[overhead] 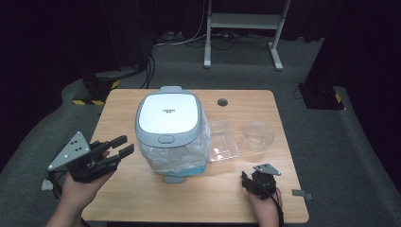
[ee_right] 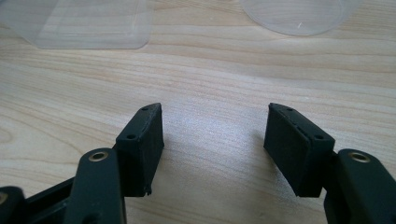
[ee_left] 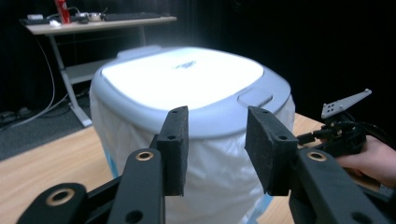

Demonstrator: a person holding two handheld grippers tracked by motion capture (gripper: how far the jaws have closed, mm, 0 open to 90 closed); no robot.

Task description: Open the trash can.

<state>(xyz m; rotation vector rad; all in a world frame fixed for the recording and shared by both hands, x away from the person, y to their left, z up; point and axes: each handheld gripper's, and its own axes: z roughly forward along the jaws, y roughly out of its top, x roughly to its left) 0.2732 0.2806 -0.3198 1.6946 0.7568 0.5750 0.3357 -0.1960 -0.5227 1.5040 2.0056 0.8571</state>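
One lidded bin (overhead: 171, 135), lined with a plastic bag, stands near the middle of the tabletop (overhead: 127, 194). Two clear containers lie toward the right edge: one rectangular tray (overhead: 223, 141) just beside the bin and one round cup (overhead: 258, 135) beyond it. The left gripper (overhead: 124, 145) hovers off the left edge, jaws apart and empty, aimed at the bin. The right gripper (overhead: 246, 182) rests near the front right corner, jaws apart, holding nothing.
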